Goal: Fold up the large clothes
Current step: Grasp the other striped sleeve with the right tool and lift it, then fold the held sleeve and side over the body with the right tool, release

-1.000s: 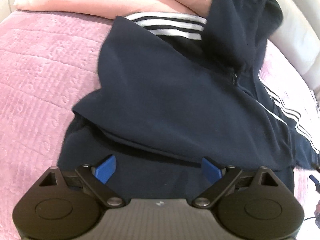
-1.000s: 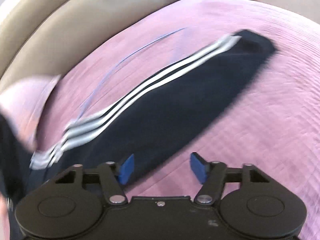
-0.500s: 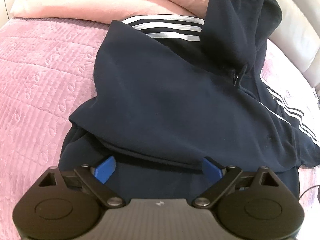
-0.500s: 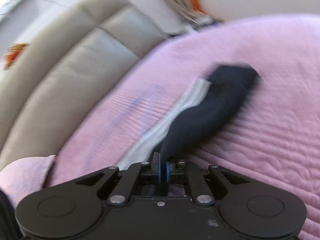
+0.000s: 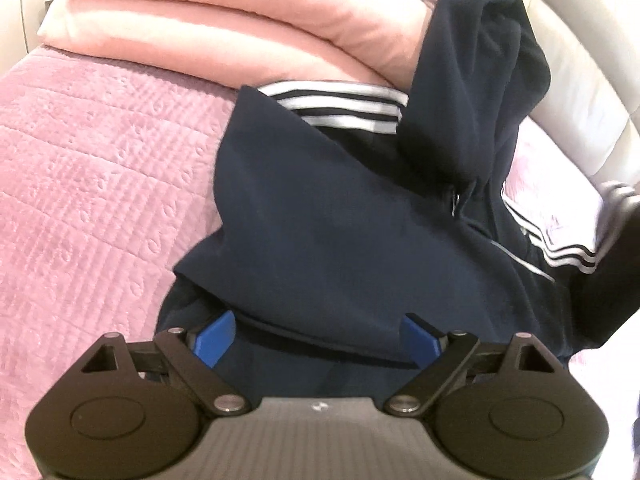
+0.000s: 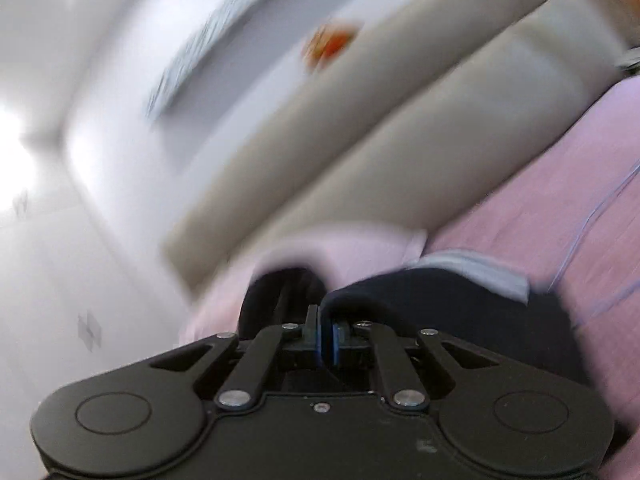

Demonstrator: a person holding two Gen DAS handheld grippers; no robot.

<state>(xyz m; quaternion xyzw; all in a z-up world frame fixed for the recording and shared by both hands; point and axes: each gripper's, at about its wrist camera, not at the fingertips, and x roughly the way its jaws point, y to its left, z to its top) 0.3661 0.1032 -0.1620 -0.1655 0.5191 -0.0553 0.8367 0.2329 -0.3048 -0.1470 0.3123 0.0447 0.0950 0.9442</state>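
A navy zip hoodie jacket (image 5: 340,220) with white sleeve stripes lies on the pink bedspread (image 5: 88,200), its hood (image 5: 480,80) heaped up against the bedding. My left gripper (image 5: 318,332) hangs over the jacket's lower hem. Its jaws are wide and closing slightly, with fabric between the blue pads (image 5: 216,334) but not pinched. My right gripper (image 6: 326,344) is shut on the striped sleeve (image 6: 440,300) and holds it lifted and level. In the left wrist view that raised sleeve (image 5: 568,258) blurs at the right edge.
A folded peach duvet (image 5: 220,20) lies stacked at the head of the bed. The padded beige headboard (image 6: 360,140) runs behind it, with a white wall above. A thin cable (image 6: 600,208) crosses the bedspread (image 6: 560,220) on the right.
The right gripper shut on the sleeve, lifted it off the bedspread and swung it towards the jacket body. The left gripper rose a little over the hem.
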